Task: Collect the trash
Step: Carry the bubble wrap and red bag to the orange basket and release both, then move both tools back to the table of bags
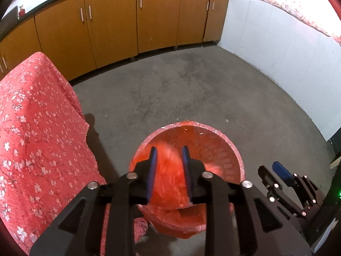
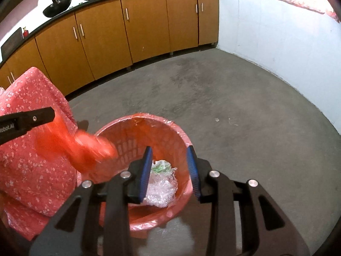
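A red bin [image 1: 223, 137] [image 2: 181, 132] lined with a red plastic bag stands on the grey floor. My left gripper [image 1: 169, 149] hovers over its near side, jaws apart, with a blurred bunch of the red bag [image 1: 170, 175] between the pads. In the right wrist view that bunch [image 2: 85, 147] streaks from the left gripper's finger [image 2: 32, 119] down to the rim. My right gripper [image 2: 169, 148] [image 1: 271, 168] hangs open above the bin, holding nothing. Crumpled clear plastic and a green-white wrapper [image 2: 162, 187] lie at the bottom.
Red floral cloth [image 1: 32, 138] [image 2: 32, 160] drapes over something right beside the bin on the left. Orange cabinets [image 1: 149, 21] under a dark counter with pans line the back. A white wall [image 1: 277, 53] closes the right. Bare concrete floor [image 2: 234, 106] lies beyond the bin.
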### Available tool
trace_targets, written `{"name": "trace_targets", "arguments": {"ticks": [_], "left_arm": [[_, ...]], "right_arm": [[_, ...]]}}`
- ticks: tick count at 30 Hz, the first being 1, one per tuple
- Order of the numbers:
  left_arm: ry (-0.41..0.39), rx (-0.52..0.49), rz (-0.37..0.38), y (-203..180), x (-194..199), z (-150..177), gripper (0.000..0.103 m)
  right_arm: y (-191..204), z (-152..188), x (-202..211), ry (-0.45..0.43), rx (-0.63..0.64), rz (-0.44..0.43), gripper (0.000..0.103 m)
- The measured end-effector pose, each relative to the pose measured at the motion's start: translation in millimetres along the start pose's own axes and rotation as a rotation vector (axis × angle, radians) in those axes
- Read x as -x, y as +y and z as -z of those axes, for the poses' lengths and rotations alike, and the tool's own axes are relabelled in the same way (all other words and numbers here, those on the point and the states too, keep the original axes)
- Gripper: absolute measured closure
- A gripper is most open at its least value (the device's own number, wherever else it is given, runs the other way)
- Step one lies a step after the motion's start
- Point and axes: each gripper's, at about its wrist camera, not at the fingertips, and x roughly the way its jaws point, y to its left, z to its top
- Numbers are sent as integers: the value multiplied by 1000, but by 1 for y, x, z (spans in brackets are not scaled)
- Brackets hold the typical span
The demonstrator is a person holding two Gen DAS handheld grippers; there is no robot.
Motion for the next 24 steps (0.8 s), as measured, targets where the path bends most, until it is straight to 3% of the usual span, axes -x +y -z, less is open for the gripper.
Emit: {"name": "trace_targets", "arguments": {"ticks": [8,16,24], "left_arm": [[-36,65,4,19,23,-6,72],[-130,169,-54,75,83,-4,69],[-240,244,-212,166,165,25,64]], "right_arm": [[16,-13,14,-38,25,-18,69],[62,-45,43,-113,108,-101,69],[155,-79,83,-184,219,-283,69]]}}
